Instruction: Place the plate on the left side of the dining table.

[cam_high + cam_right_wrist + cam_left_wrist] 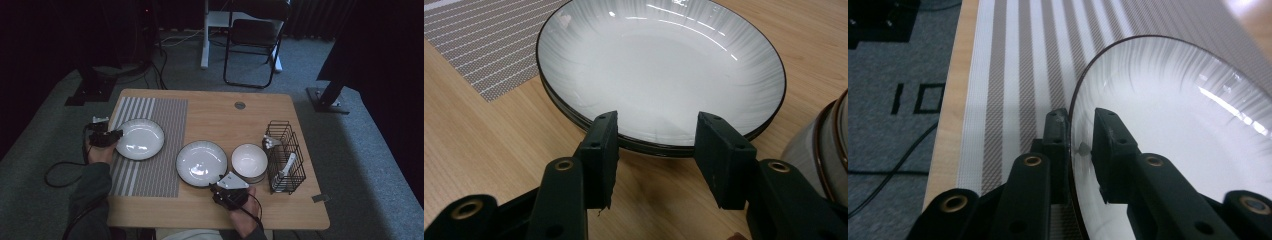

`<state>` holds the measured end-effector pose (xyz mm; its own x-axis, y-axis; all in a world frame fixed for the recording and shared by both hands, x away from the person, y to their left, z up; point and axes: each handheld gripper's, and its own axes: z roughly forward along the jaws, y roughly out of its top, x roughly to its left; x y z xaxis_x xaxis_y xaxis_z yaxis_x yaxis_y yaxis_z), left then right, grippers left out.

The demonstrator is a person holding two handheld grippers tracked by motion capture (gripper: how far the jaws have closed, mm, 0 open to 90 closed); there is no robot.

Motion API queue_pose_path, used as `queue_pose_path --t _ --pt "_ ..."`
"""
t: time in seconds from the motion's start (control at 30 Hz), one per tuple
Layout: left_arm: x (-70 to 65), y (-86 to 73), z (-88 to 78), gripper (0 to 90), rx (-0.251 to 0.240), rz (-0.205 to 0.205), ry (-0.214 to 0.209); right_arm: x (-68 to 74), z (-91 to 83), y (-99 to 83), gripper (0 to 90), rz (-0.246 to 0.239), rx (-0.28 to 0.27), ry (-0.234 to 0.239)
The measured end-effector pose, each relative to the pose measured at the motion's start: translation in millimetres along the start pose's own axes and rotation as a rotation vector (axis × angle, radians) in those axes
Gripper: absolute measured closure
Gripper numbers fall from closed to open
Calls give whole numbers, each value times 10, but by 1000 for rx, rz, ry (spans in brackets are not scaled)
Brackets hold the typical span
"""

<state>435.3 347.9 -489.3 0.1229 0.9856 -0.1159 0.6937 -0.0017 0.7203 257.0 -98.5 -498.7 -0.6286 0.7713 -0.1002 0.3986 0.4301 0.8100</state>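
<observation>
Plate on the striped placemat is what my left gripper is working on; it sits on the upper half of the mat, toward ten o'clock on the table. From the left gripper view I see the plate's dark rim passing between the two black jaws, one jaw outside over the mat and the other inside over the white well. A sliver of space shows between the inner jaw and the rim, so I read the jaws as slack around the edge rather than pinching it. My right gripper hovers at six o'clock of a second plate, which rests on bare wood near the table's centre. In the right gripper view its jaws stand apart with nothing between them, just short of the near rim of that plate, which seems stacked on another beneath. At three o'clock of the second plate sits a bowl, and beyond it a black wire rack holding white utensils
</observation>
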Motion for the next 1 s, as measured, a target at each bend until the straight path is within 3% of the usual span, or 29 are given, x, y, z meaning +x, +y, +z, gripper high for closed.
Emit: queue_pose_path --t 0.03,0.1,0.3,0.5,0.6,0.73,1.0 --pt "18 -27 35 757 26 2 10 4 0 -2 520 0 1 1" --pt "38 -56 49 717 30 -1 23 3 -3 -18 521 -2 -2 13" --pt "42 -36 -69 657 -11 6 59 -67 -49 -55 518 23 0 45" --pt "-18 19 -177 617 -50 10 60 -107 -86 -100 517 21 16 47" --pt "-44 35 -208 613 -59 15 52 -118 -100 -93 516 20 16 50" --pt "-156 88 -280 609 -77 51 36 -162 -106 -88 505 22 24 61" --pt "-412 196 -350 605 -108 108 -51 -178 -97 -143 485 -20 64 97"
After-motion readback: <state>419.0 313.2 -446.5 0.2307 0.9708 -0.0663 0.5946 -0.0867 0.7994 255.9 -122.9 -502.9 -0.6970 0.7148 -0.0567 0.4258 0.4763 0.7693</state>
